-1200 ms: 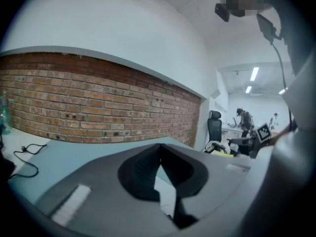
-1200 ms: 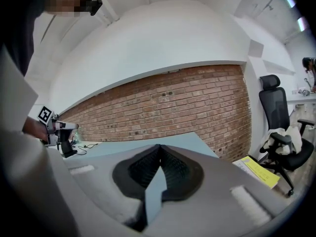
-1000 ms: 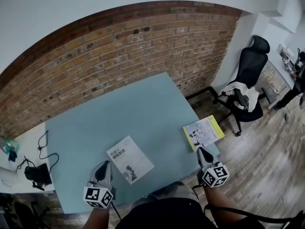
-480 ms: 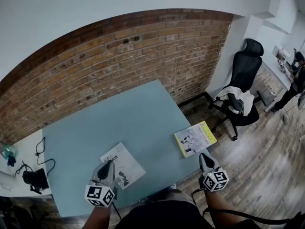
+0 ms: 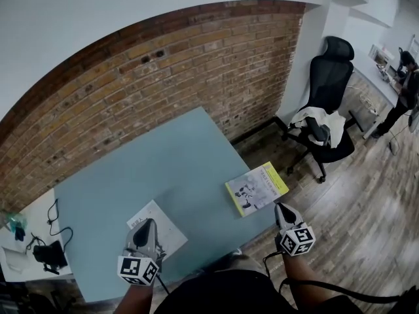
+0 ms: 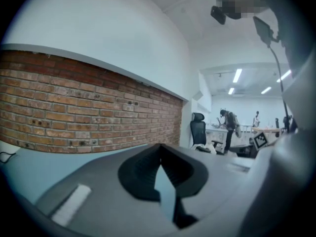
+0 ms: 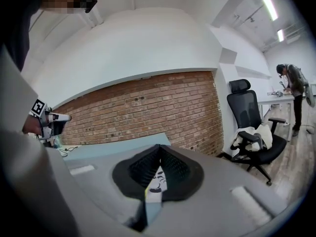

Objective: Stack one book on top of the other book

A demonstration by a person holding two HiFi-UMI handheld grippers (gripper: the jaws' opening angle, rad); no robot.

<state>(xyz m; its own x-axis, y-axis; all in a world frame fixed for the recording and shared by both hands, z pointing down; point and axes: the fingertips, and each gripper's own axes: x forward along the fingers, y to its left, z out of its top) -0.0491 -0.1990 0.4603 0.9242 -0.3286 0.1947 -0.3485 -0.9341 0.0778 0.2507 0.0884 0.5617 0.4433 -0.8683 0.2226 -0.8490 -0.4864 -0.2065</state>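
A white book [image 5: 169, 230] lies flat near the front of the blue table [image 5: 150, 169]. My left gripper [image 5: 146, 223] is over its near left corner and hides part of it; its jaws are shut and hold nothing [image 6: 159, 146]. A second book with a yellow edge [image 5: 256, 188] lies at the table's right front corner. Just to the right of and nearer than that book is my right gripper [image 5: 281, 207], shut and holding nothing [image 7: 159, 147]. In the right gripper view, the yellow-edged book's drawing [image 7: 157, 179] shows below the closed tips.
A brick wall [image 5: 163, 70] runs behind the table. A black office chair [image 5: 327, 116] with cloth on its seat stands on the wooden floor to the right. A white side desk [image 5: 29, 231] with cables is at the left. A person [image 5: 407, 84] stands far right.
The view has swung, so both books sit lower and further left in the picture. My left gripper, earlier left of the white book, now overlaps its near corner. The right gripper stays beside the yellow-edged book.
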